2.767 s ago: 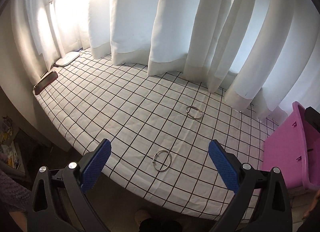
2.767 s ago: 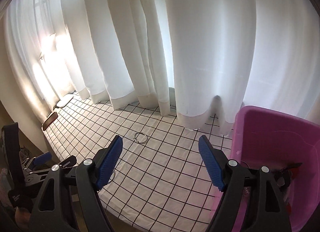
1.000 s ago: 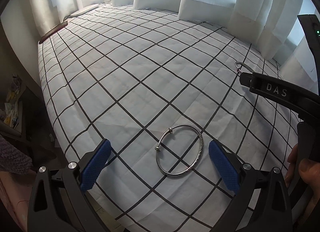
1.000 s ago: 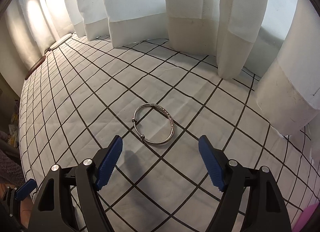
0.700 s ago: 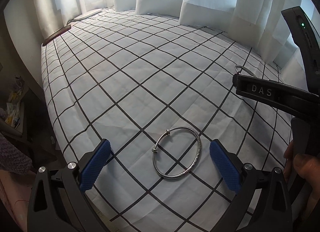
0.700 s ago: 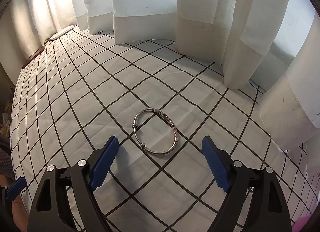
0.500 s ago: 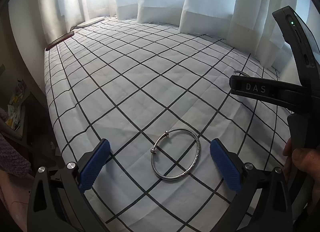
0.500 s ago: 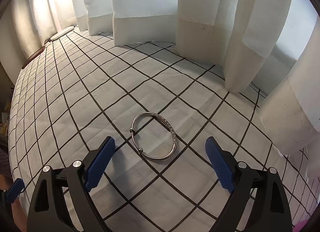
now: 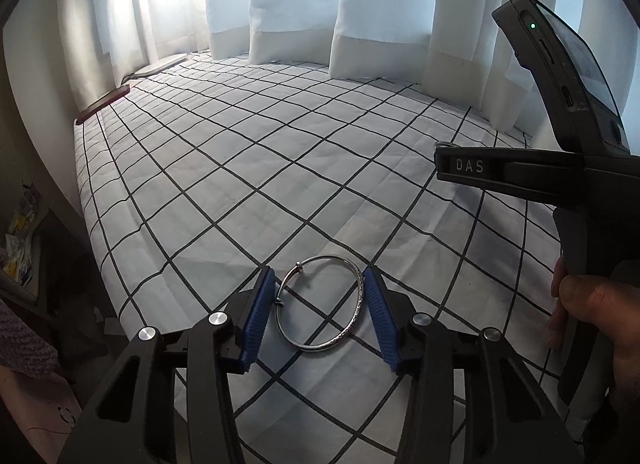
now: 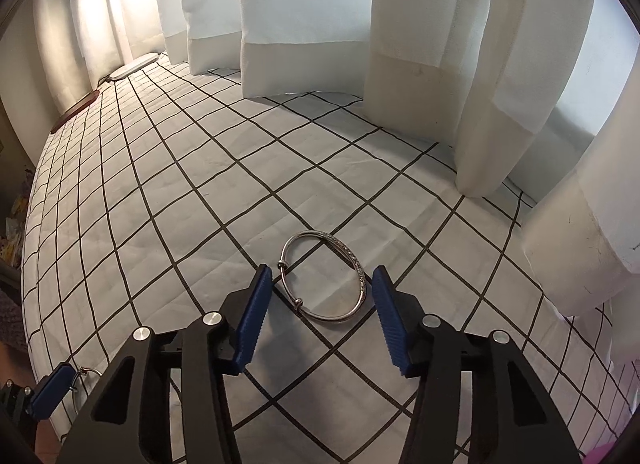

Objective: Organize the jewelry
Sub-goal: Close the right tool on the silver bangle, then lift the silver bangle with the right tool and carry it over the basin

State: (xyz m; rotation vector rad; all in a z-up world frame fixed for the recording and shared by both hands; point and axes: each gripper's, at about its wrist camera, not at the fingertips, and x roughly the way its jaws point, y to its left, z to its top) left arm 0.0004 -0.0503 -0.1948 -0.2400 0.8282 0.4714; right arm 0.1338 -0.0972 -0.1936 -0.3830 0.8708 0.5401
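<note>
Each bangle lies flat on the checked cloth at the lower centre of its frame: the near bangle (image 9: pixel 322 302) sits between the blue pads of the left tool (image 9: pixel 319 318), which is narrowed around it and perhaps just touching, and the far bangle (image 10: pixel 323 276) sits ahead of the right tool (image 10: pixel 323 314), which is open with a gap on both sides. Thin, round metal will likely skid or tip out if the pads meet it off-centre. The soft cloth (image 9: pixel 224 167) may also bunch into the grip.

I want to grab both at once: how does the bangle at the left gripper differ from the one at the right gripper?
The left bangle touches both blue pads of the left gripper; the right bangle lies ahead of the right gripper, whose pads look clear of it. The right bangle's beads sit nearer its gripper. Both are silver, flat on the checked cloth.
</note>
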